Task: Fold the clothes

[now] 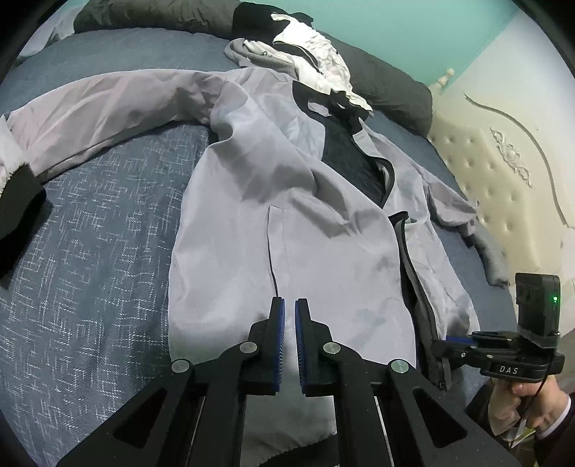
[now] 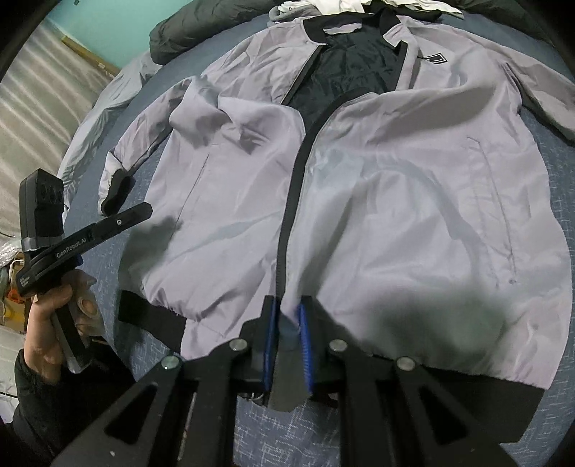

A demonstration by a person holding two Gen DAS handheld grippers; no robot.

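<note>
So there's a light grey jacket (image 2: 413,201) with black trim spread front-up on a bed (image 1: 90,251) covered in a blue-grey woven blanket, partly unzipped at the top so the dark lining shows. One sleeve (image 1: 107,107) is stretched straight out sideways, ending in a black cuff; the other sleeve (image 2: 151,143) is bent back alongside the body. The right hand-held gripper (image 2: 287,319) sits at the bottom hem right by the zipper line, and its blue pads (image 2: 304,345) are pinched on a fold of the grey fabric, with a bit of cloth bunched between them. The left hand-held gripper (image 1: 290,312) hovers over the lower front panel of the jacket near the pocket slit, fingers close with just a narrow gap and nothing held between them. Up by the collar there's a heap of other clothes (image 1: 309,57), white, grey and black, lying against a dark duvet (image 1: 388,89). A cream tufted headboard (image 1: 503,179) shows off to the side, with a teal wall (image 1: 413,32) behind.
</note>
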